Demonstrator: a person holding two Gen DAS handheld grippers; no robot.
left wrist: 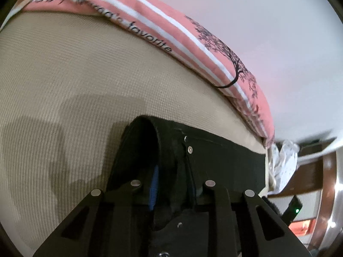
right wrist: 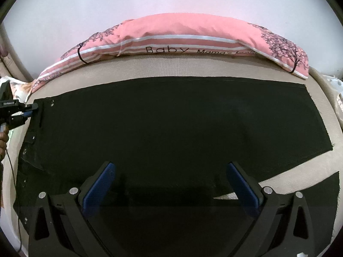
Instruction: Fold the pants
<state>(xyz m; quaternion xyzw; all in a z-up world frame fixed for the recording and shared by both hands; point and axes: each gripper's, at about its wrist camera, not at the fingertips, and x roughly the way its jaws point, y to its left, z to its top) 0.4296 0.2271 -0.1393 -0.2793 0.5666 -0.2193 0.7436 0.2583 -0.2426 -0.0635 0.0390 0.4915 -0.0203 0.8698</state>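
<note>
Black pants (right wrist: 171, 124) lie spread flat across a beige woven bed surface (right wrist: 171, 66), waistband at the left, legs running to the right. My left gripper (left wrist: 171, 184) is shut on the waistband (left wrist: 150, 141), which bunches up between its fingers near a metal button (left wrist: 189, 149). It also shows in the right wrist view (right wrist: 32, 109) at the pants' far left corner. My right gripper (right wrist: 171, 184) is open, its blue pads (right wrist: 100, 184) wide apart, hovering over the near side of the pants and holding nothing.
A long pink striped pillow (right wrist: 182, 40) printed with "Baby" and trees lies along the bed's far edge against a white wall (right wrist: 171, 0). In the left wrist view, white cloth (left wrist: 283, 160) and wooden furniture (left wrist: 310, 171) sit beyond the bed's right edge.
</note>
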